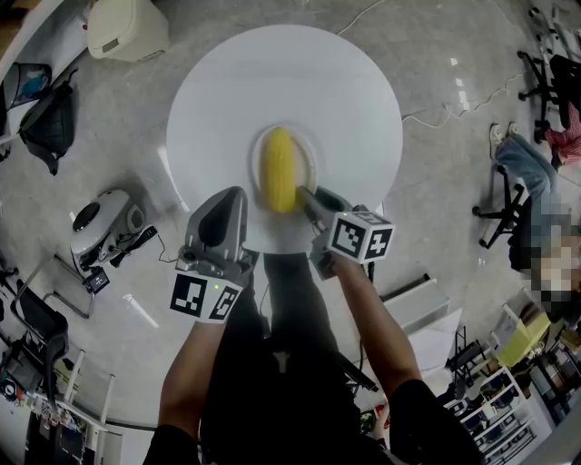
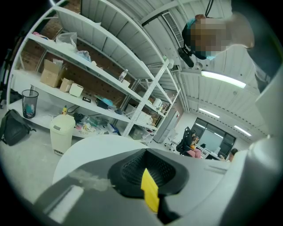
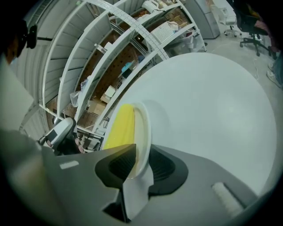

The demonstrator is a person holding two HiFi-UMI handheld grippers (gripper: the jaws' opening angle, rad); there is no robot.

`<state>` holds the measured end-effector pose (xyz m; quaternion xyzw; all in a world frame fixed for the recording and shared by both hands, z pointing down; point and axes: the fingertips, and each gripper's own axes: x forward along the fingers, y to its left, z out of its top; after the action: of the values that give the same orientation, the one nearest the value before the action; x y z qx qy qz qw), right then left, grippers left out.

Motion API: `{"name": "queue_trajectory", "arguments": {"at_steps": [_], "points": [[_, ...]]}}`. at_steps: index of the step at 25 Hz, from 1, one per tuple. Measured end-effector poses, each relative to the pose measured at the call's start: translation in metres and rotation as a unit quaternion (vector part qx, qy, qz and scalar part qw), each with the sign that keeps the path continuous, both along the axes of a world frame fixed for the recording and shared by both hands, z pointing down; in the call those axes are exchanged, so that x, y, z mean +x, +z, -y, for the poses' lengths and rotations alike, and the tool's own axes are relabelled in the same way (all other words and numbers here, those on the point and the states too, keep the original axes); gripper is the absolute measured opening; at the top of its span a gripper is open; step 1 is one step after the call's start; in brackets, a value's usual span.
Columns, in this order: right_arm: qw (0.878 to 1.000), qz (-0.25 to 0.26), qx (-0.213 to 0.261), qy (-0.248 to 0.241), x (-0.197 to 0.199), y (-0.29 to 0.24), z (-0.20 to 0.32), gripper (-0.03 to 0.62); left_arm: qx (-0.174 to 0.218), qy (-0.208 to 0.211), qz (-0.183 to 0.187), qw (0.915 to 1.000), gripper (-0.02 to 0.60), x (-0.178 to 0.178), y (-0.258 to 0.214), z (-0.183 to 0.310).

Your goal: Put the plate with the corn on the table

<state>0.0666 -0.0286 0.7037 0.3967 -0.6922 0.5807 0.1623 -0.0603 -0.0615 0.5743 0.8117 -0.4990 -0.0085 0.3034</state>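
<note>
Left hand-held gripper (image 2: 148, 174), jaws together; white round table (image 2: 90, 148) and shelving (image 2: 95, 53) beyond

A cream bin (image 1: 125, 27) is seen well ahead and left of the left tool (image 1: 225, 202), with a black bag (image 1: 50, 123) farther left. Office chairs (image 1: 543, 68) are parked far to its right; white shelving (image 2: 101, 44) is seen beyond it.

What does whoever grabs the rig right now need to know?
Left gripper: shut, empty, left of the plate.
Right gripper: jaws opening, plate rim between them.
The plate, with the corn on it, looks set down on the table, near the person's side.
Done: placement, apparently.
Left: finish the release, then draw that gripper back without dragging the plate.
</note>
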Motion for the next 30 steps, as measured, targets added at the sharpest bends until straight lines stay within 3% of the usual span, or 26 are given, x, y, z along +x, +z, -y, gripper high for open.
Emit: {"name": "queue_trajectory", "arguments": {"at_steps": [5, 30], "points": [[1.0, -0.009, 0.011, 0.007, 0.004, -0.002, 0.004, 0.127, -0.002, 0.0, 0.0, 1.0, 0.005, 0.002, 0.002, 0.001], [0.997, -0.032, 0.032, 0.064, 0.032, -0.003, 0.01, 0.129, -0.002, 0.004, 0.0, 1.0, 0.003, 0.008, 0.002, 0.003]]}}
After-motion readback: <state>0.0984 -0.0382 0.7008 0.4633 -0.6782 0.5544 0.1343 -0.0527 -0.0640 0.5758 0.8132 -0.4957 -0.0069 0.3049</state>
